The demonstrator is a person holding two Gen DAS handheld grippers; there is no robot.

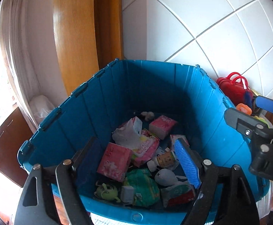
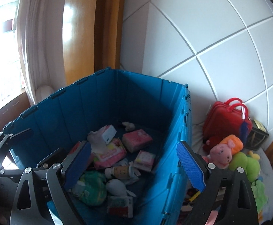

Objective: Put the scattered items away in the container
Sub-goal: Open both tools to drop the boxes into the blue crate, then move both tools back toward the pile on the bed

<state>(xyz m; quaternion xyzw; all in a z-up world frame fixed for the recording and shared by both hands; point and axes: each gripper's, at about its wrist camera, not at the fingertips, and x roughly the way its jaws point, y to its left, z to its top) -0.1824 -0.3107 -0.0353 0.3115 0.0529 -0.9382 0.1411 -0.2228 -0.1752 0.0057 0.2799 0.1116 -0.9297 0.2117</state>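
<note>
You hold both grippers over blue container (image 1: 155, 86), centre of both views, tilted down into it: drop pose. Left gripper (image 1: 138, 159) jaws spread, nothing between. Right gripper (image 2: 134, 166) jaws spread wide, empty too, straddling container's right wall. Tissue packs (image 1: 115, 161), small toys already piled on bin floor. Plush pig (image 2: 224, 150), red case (image 2: 224, 120) wait outside, right of frame, against tiled wall.

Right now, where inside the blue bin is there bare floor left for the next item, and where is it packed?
Bare floor shows along the blue bin's far wall, around the small white plush, and down the right wall beside the pink tissue pack. The middle and near end are crowded: wipes packet, green bundle, white toy.
</note>
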